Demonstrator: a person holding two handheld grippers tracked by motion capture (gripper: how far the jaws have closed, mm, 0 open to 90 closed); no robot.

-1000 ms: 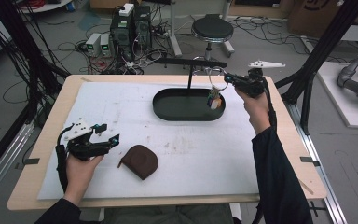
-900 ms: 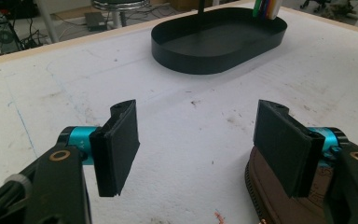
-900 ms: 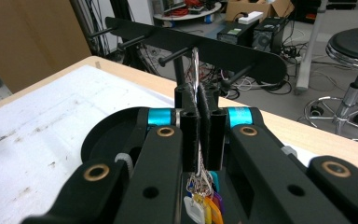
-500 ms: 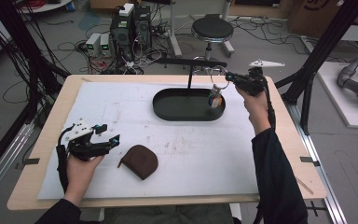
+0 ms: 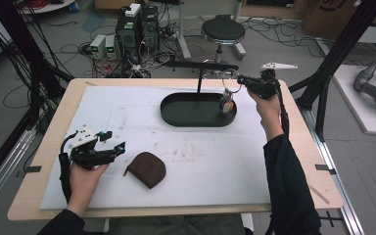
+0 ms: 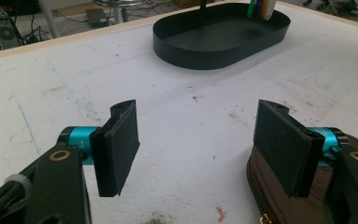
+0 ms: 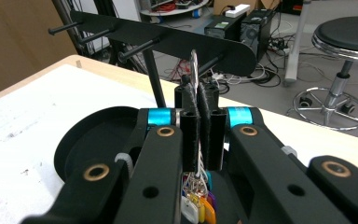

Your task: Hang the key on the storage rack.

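A bunch of keys with coloured tags (image 5: 226, 104) hangs over the right end of the black oval tray (image 5: 176, 119). Its ring (image 7: 194, 65) is pinched in my right gripper (image 5: 239, 81), whose jaws are shut on it just in front of the black peg rack (image 5: 200, 65). In the right gripper view the tags (image 7: 196, 205) dangle below the gripper (image 7: 200, 100), and the rack's pegs (image 7: 168, 39) stand close behind. My left gripper (image 5: 117, 147) rests open at the front left, beside a brown zip pouch (image 5: 148, 169). The pouch (image 6: 261, 186) lies by its right jaw.
A white mat (image 5: 127, 112) covers the wooden table. The rack's post rises from the tray's far side. Beyond the table's far edge are a stool (image 5: 223, 29), computer boxes (image 5: 137, 24) and cables on the floor.
My right gripper has shifted slightly toward the rack with the keys hanging from it. The left gripper and the pouch have stayed put.
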